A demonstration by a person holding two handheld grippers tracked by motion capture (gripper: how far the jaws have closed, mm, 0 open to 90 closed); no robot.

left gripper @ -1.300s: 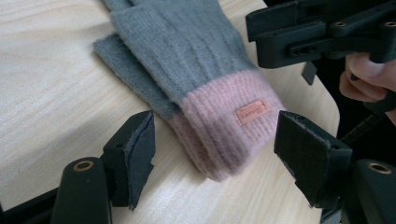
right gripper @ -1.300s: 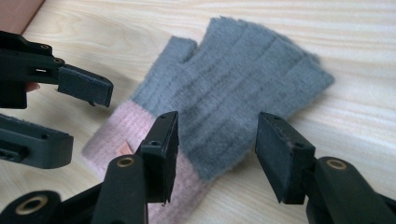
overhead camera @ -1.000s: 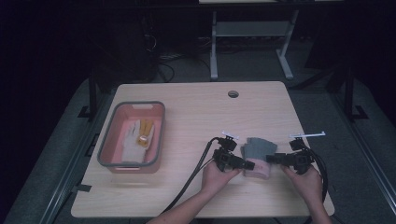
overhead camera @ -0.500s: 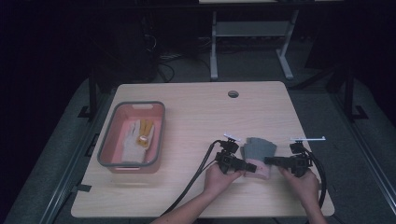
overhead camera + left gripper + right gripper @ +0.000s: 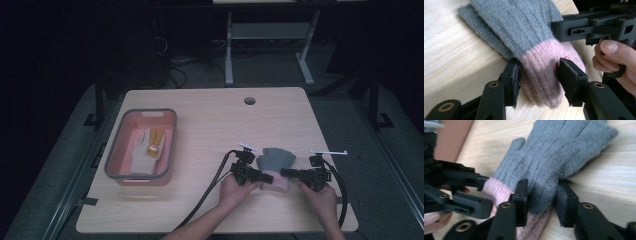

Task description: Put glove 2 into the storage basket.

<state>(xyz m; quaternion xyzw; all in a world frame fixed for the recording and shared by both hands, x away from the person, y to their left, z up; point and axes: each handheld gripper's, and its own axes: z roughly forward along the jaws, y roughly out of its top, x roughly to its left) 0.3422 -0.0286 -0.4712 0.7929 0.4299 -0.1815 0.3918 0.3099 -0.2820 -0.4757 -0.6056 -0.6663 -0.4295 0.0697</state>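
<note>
Right now a grey knitted glove with a pink cuff [image 5: 276,167] lies flat near the front edge of the wooden table [image 5: 210,130], well apart from the pink bin [image 5: 120,172] at the left. The left gripper [image 5: 537,75] has just been closing and pinches the cuff; the right gripper [image 5: 540,195] has just been closing and clamps the grey edge beside it. Both grips look shallow, so lifting could let the soft knit slip free, or pulling apart could stretch it.

Grey pink-cuffed knit glove [image 5: 276,162] on table
</note>
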